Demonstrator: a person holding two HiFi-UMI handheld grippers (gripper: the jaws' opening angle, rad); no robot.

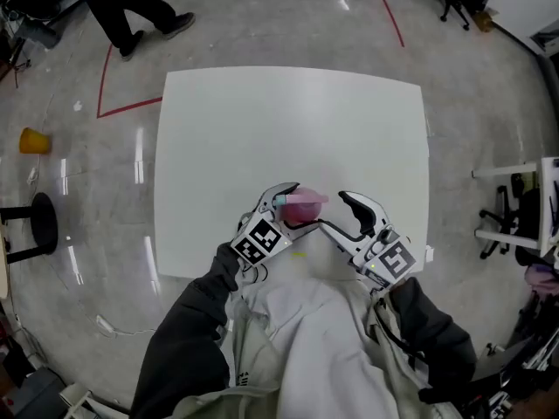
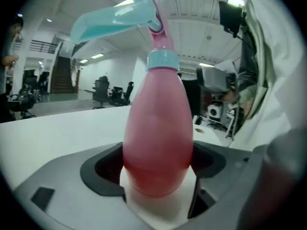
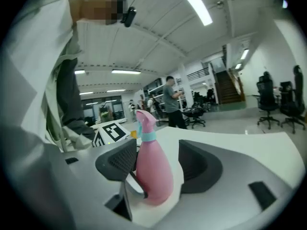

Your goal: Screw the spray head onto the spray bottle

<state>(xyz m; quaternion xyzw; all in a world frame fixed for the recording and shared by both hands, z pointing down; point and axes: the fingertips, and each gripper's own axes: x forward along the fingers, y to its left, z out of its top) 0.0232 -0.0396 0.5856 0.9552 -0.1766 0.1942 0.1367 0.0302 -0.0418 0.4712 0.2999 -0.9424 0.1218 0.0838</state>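
Pink spray bottle (image 1: 302, 206) at near edge of white bench (image 1: 262, 129), between both tools. Teal spray head (image 2: 117, 18) sits on its neck. Left tool (image 1: 281, 206) clenched on bottle body. Right tool (image 1: 339, 215) released: bottle between its jaws, one pad close against it, gap at the other.

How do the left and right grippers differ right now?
The left gripper is shut on the bottle, with a pad against each side. The right gripper is open and grips nothing. In the left gripper view the bottle fills the gap between the jaws. In the right gripper view it looks smaller, with free space on one side. Both grippers are over the near edge of the table, angled in toward the bottle.
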